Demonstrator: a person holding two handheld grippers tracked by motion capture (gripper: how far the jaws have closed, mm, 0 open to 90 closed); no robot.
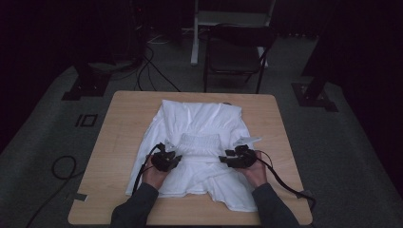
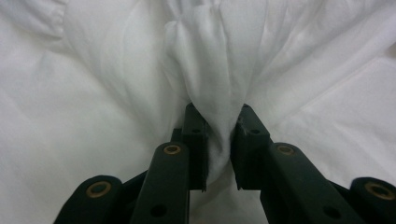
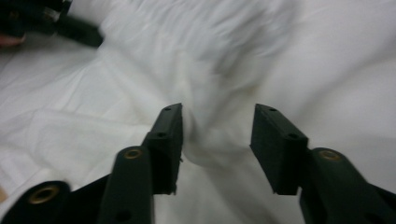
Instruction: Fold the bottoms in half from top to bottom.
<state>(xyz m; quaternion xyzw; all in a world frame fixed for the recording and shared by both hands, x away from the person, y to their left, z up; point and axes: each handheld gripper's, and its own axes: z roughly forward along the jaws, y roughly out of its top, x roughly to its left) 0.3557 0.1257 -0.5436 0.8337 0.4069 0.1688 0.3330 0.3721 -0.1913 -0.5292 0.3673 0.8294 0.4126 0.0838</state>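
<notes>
- The left gripper (image 2: pixel 218 140) has its jaws pinched tight on a raised fold of the white garment (image 2: pixel 116 93).
- The right gripper (image 3: pixel 217 140) has its jaws set apart, a blurred hump of cloth between them, not clamped.
- The garment (image 1: pixel 199 137) lies spread on the wooden table (image 1: pixel 119 142); both grippers rest on its lower middle.
- A folding chair (image 1: pixel 235 52) stands beyond the table.

Dim high view with black surroundings; right gripper view motion-blurred.

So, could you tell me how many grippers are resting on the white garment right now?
2. The left gripper sits on the white garment left of its gathered band, pinching a fold; the right gripper sits to the band's right, jaws apart around a bunched fold.
</notes>
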